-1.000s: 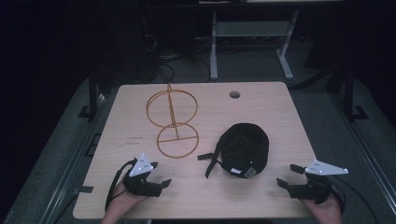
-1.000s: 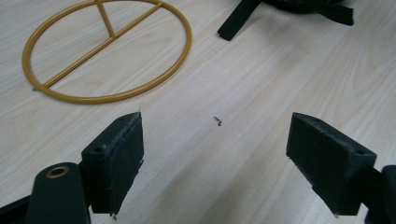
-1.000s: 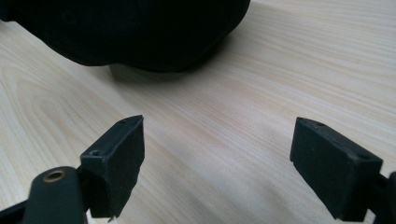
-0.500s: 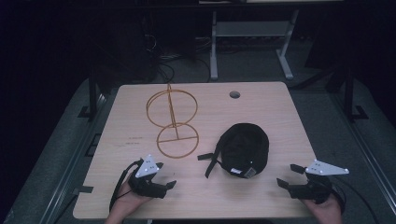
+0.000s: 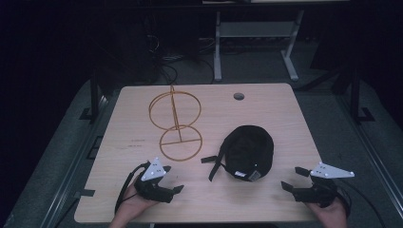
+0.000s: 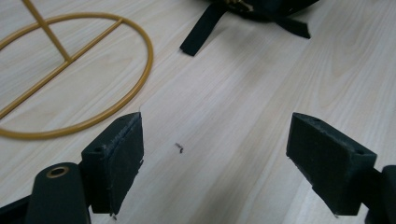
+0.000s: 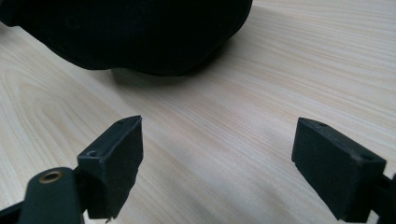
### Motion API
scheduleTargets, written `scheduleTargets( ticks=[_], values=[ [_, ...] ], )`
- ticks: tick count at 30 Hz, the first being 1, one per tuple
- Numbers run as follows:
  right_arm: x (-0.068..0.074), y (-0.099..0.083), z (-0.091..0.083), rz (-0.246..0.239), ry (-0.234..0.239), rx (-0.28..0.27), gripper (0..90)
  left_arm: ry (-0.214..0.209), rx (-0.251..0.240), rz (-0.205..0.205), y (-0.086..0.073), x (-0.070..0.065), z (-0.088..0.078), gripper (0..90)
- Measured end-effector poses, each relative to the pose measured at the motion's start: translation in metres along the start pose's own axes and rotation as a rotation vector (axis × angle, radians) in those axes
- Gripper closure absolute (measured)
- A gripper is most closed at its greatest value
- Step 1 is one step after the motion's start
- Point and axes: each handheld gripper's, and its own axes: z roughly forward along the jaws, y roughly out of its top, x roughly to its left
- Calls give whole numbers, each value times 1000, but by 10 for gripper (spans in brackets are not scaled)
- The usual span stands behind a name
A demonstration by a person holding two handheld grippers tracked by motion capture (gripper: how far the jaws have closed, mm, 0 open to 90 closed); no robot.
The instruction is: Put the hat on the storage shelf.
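Black cap [image 5: 249,152] lies between both spread-jawed hand-held grippers, untouched.

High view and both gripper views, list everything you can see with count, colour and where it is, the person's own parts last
Table: one, light wood, centre.
Wire stand: one, gold, upright ring on a flat ring base, left-centre of the table.
Cap: one, black, right of the stand, strap trailing left.
Grommet hole: one, dark, far edge of the table.
Metal frame: one, pale grey, on the floor beyond the table.
Left hand-held gripper: one, black, near left, open, empty.
Right hand-held gripper: one, black, near right, open, empty.
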Motion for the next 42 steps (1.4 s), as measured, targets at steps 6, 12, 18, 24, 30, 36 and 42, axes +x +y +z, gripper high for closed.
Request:
scheduleTargets(
  ticks=[6, 12, 18, 24, 30, 36, 42],
  values=[
    [1, 0, 0, 7, 2, -9, 163, -34, -22, 30, 16, -11, 0, 189],
    [1, -1, 0, 8, 3, -10, 162, -70, -28, 41, 29, -16, 4, 189],
    [1, 0, 0, 19, 17, -16, 162, -94, -22, 68, 42, -22, 12, 189],
    [0, 0, 0, 22, 20, -17, 161, -112, -12, 91, 50, -27, 18, 189],
    [0, 0, 0, 19, 24, -22, 161, -138, -14, 109, 63, -34, 23, 189],
    [2, 0, 0, 14, 28, -26, 162, -156, -8, 150, 78, -42, 27, 189],
    [2, 1, 0, 9, 32, -26, 162, -176, -8, 174, 91, -50, 34, 189]
  ],
)
